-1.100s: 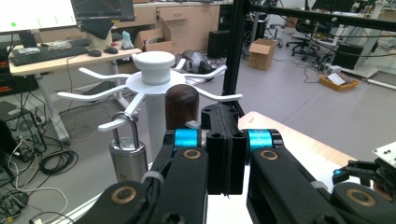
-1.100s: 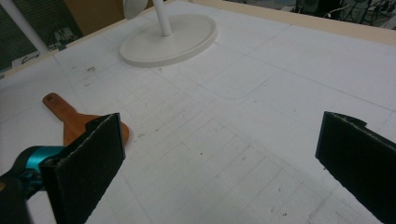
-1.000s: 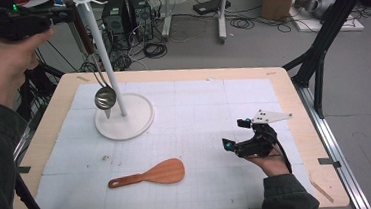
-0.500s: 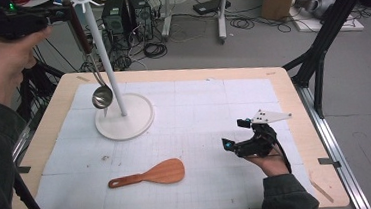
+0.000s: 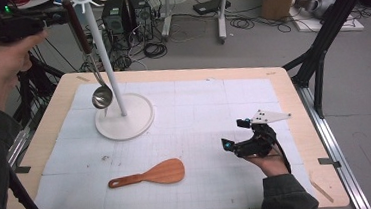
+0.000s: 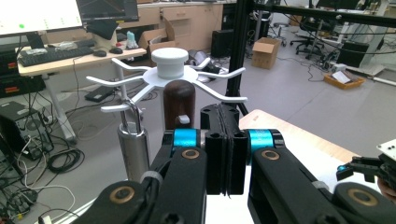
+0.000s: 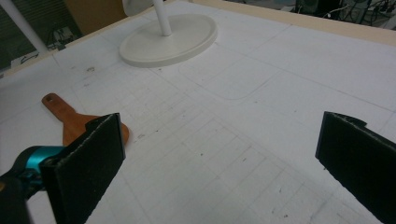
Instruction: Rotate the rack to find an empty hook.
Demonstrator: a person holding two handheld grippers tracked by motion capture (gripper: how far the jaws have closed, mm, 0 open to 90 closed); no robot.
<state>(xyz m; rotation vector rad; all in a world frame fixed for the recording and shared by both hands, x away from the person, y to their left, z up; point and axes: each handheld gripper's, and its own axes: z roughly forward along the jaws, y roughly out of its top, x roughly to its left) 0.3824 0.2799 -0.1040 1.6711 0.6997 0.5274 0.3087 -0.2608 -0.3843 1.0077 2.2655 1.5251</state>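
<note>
Overhead, the high view shows one white utensil stand [image 5: 123, 120] with a round base on the gridded mat of the table [image 5: 282, 84], one metal ladle [image 5: 101, 96] hanging beside its pole, and one wooden rice paddle [image 5: 151, 174] lying flat near the front edge. The left gripper [image 5: 41, 18] is raised to the stand's hooked top, the forearm reaching up from the lower left, and the ladle's dark handle rises to that gripper. The right gripper [image 5: 231, 145] rests low over the mat at the right, its hand beneath it, well apart from the paddle.

Next, the left gripper view looks along the left gripper [image 6: 226, 154], whose jaws are pressed together with no gap. Just beyond them stands the dark wooden end of the ladle handle [image 6: 179, 103], right by the jaw tips; whether it is clamped cannot be told. One steel handle [image 6: 133, 149] hangs from a white hook by its loop.

Lastly, the right gripper view shows the right gripper [image 7: 219, 149] with jaws spread wide over bare mat, gripping nothing. The paddle [image 7: 65, 119] lies behind the left jaw, the stand's base [image 7: 170, 39] farther off. No writing is readable.
</note>
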